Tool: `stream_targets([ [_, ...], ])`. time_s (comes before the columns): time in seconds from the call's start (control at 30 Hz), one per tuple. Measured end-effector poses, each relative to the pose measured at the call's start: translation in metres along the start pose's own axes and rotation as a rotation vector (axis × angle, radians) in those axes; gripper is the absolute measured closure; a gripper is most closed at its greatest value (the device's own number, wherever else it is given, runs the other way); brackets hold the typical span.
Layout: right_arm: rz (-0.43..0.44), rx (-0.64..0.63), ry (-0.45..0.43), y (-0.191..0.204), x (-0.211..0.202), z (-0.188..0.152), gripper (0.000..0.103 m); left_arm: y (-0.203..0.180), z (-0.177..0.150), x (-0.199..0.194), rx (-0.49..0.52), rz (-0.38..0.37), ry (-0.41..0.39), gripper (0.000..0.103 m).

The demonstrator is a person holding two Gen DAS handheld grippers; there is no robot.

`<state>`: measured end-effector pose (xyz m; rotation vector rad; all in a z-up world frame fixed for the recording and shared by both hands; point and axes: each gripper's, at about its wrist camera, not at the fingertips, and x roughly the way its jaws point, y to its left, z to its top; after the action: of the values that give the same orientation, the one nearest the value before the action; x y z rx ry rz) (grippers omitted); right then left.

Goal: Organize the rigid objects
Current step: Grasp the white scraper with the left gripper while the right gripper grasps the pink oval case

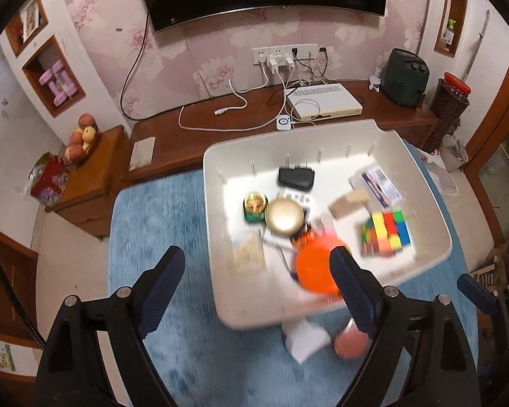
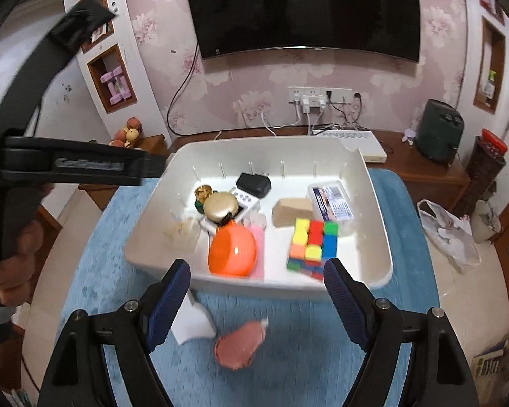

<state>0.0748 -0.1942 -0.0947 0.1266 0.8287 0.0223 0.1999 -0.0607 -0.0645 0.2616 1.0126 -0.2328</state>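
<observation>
in the left wrist view, the left hand-held gripper (image 1: 254, 283) hung with its jaws spread wide and nothing between them, above the near edge of the white bin (image 1: 217, 271) that sat on the blue rug (image 1: 152, 224). the bin seemed to be the gathering place for the task's rigid things, since most already lay inside: an orange ball (image 1: 314, 269) near the front wall, a gold round tin (image 1: 286, 215), a green and gold box (image 1: 254, 206), a black case (image 1: 296, 177), a wooden block (image 1: 349, 202), a colour cube (image 1: 385, 234) and a clear lidded box (image 1: 378, 183) toward the right. outside the bin, close to its front wall, a white piece (image 1: 305, 341) and a pinkish round thing (image 1: 349, 344) lay on the rug, both blurred, so what they were could not be told. in the right wrist view, the right hand-held gripper (image 2: 258, 286) was likewise spread and empty, aimed down at the same front wall, with the orange ball (image 2: 232, 252) and colour cube (image 2: 314, 242) just beyond its tips. the white piece (image 2: 193, 322) and pinkish thing (image 2: 239, 342) sat on the rug between the fingers and the bin (image 2: 380, 237), probably the last things left to put away. the left tool, dark and blurred, crossed the left of that picture. behind stood a wooden surface (image 2: 424, 166) with a router and cables.
</observation>
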Motion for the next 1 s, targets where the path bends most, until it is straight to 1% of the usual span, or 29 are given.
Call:
stream_targets([
  [0.1, -0.024, 0.007, 0.011, 0.005, -0.004, -0.024, 0.021, 0.003, -0.020, -0.005, -0.021, -0.004, 0.010, 0.014],
  [0.2, -0.041, 0.023, 0.027, 0.011, 0.001, -0.046, 0.021, 0.002, -0.041, -0.003, -0.037, -0.014, 0.032, 0.014],
  [0.33, -0.062, 0.030, 0.051, 0.022, 0.013, -0.076, 0.021, -0.003, -0.067, 0.007, -0.036, -0.002, 0.046, 0.014],
  [0.4, -0.077, 0.036, 0.062, 0.026, 0.024, -0.090, 0.021, -0.006, -0.077, 0.014, -0.040, -0.013, 0.064, 0.014],
  [0.5, -0.068, 0.063, 0.090, 0.029, 0.042, -0.106, 0.021, -0.005, -0.089, 0.025, -0.057, -0.024, 0.088, 0.014],
  [0.57, -0.061, 0.086, 0.106, 0.029, 0.055, -0.112, 0.021, -0.004, -0.095, 0.031, -0.071, -0.026, 0.095, 0.014],
  [0.67, -0.065, 0.110, 0.106, 0.030, 0.069, -0.116, 0.021, -0.002, -0.102, 0.040, -0.092, -0.040, 0.103, 0.014],
  [0.83, -0.105, 0.118, 0.113, 0.028, 0.088, -0.115, 0.021, -0.004, -0.107, 0.051, -0.119, -0.051, 0.121, 0.014],
  [0.9, -0.131, 0.114, 0.123, 0.026, 0.094, -0.114, 0.026, -0.006, -0.108, 0.054, -0.123, -0.053, 0.124, 0.014],
  [1.0, -0.141, 0.092, 0.114, 0.024, 0.096, -0.115, 0.028, -0.010, -0.109, 0.060, -0.129, -0.057, 0.131, 0.014],
])
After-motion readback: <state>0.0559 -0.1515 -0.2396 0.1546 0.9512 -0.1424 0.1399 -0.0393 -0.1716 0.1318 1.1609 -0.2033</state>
